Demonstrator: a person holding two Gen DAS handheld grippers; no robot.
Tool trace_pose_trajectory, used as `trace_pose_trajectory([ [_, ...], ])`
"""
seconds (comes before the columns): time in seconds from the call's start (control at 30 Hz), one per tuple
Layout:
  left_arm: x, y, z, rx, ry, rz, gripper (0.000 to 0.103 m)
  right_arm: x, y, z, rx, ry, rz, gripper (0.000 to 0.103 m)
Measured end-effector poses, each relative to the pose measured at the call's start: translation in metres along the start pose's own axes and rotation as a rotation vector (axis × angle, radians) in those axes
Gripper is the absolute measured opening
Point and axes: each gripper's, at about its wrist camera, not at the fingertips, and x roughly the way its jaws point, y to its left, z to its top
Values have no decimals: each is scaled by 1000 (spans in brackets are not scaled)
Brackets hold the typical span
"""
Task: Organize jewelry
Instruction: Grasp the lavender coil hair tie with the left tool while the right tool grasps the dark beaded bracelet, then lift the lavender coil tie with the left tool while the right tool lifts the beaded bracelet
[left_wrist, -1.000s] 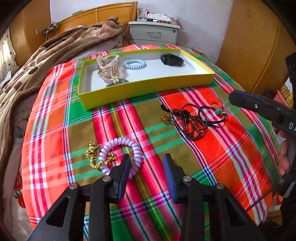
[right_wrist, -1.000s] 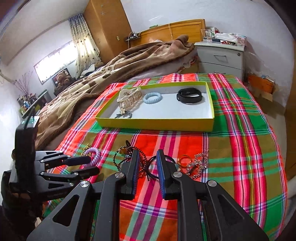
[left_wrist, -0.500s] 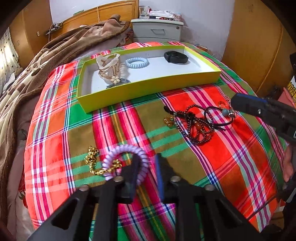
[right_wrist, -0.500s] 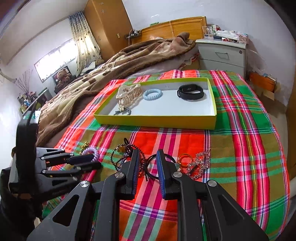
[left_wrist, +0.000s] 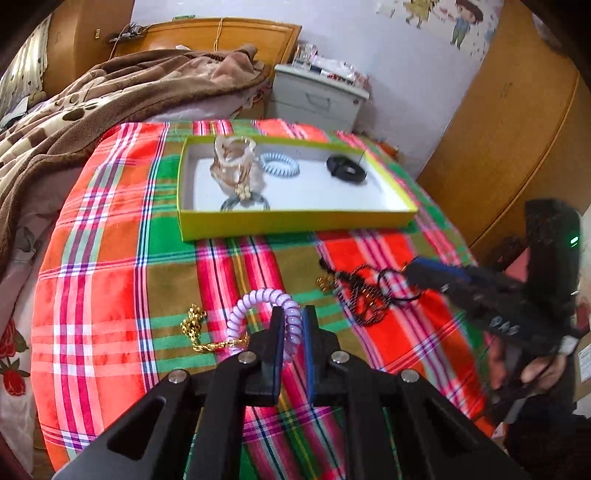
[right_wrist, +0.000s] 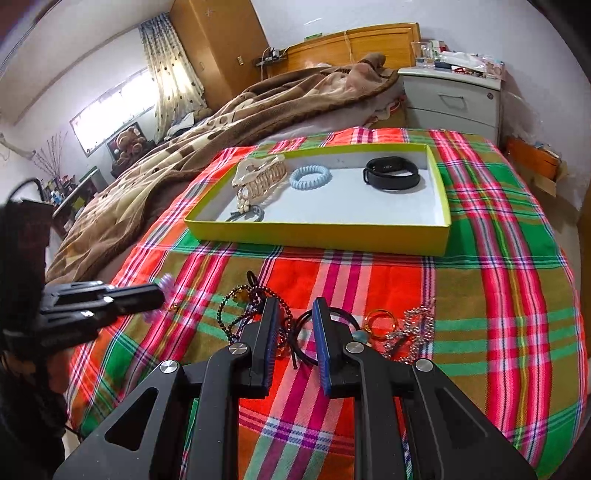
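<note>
- Your left gripper (left_wrist: 293, 321) is clamped on the near right side of the lilac spiral hair tie (left_wrist: 258, 317); the coil stands up on edge from the plaid cloth (left_wrist: 110, 295), its ring arching up and to the left of the fingers.
- A gold chain (left_wrist: 199, 334) lies on the cloth just beside the tie's lower left, touching it.
- Your right gripper (right_wrist: 293, 317) has its jaws parted and holds nothing; it hovers over the tangle of dark beaded strands (right_wrist: 240, 306) and a black cord loop (right_wrist: 325, 332).
- Just to the right of that loop sit a gold ring (right_wrist: 380, 323) and a sparkly silver chain (right_wrist: 413, 328).
- Further out, the yellow tray (right_wrist: 332, 236) rests on the cloth, long axis running left to right across both views.
- Inside it, from left to right: a cream claw clip (right_wrist: 260, 175) with a dark hair tie (right_wrist: 251, 214) in front of it, a light blue spiral tie (right_wrist: 310, 176), and a black wristband (right_wrist: 391, 173) lying flat.
- Beyond the tray are a brown blanket (right_wrist: 221, 122) and a grey nightstand (right_wrist: 450, 99).
</note>
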Motion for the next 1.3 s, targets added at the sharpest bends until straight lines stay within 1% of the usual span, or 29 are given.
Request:
trace_pose_trajectory([
  [0.1, -7, 1, 3, -18, -23, -36, 10, 6, 1, 1, -5, 12, 11, 19],
  [0.23, -12, 2, 7, -28, -38, -38, 10, 10, 2, 3, -16, 22, 42, 19],
  [0.3, -14, 4, 7, -36, -44, -53, 10, 15, 2, 5, -22, 42, 55, 19],
  [0.57, -24, 12, 10, -76, -62, -96, 10, 33, 13, 11, -85, 96, 78, 19],
  [0.63, -26, 13, 11, -82, -65, -110, 10, 37, 15, 12, -100, 109, 70, 19],
  [0.67, -27, 15, 11, -98, -65, -134, 10, 38, 16, 12, -106, 114, 68, 19],
  [0.73, -29, 22, 13, -148, -70, -219, 10, 41, 15, 12, -108, 127, 78, 19],
  [0.77, -29, 24, 13, -168, -73, -242, 10, 43, 15, 13, -108, 134, 78, 19],
  [0.83, -26, 34, 14, -225, -70, -281, 10, 46, 15, 11, -110, 146, 78, 19],
  [0.9, -19, 47, 12, -307, -49, -319, 10, 46, 15, 9, -111, 154, 86, 19],
  [0.97, -13, 58, 8, -375, -37, -331, 10, 47, 16, 9, -116, 161, 87, 19],
  [1.03, -10, 62, 5, -408, -39, -358, 10, 47, 17, 8, -123, 164, 84, 19],
  [1.1, -10, 64, 3, -424, -39, -365, 10, 47, 18, 8, -127, 169, 87, 19],
  [1.13, -10, 65, 3, -429, -50, -388, 10, 48, 19, 8, -132, 171, 85, 19],
  [1.17, -12, 67, 3, -447, -66, -434, 10, 49, 19, 8, -133, 173, 85, 20],
  [1.2, -13, 69, 2, -471, -82, -491, 10, 50, 19, 8, -131, 177, 84, 27],
  [1.23, -13, 70, 3, -480, -93, -516, 10, 51, 19, 8, -129, 182, 83, 35],
  [1.27, -13, 72, 2, -488, -101, -527, 10, 51, 20, 8, -128, 181, 92, 47],
  [1.3, -12, 75, 2, -501, -98, -529, 10, 51, 22, 8, -128, 178, 111, 53],
])
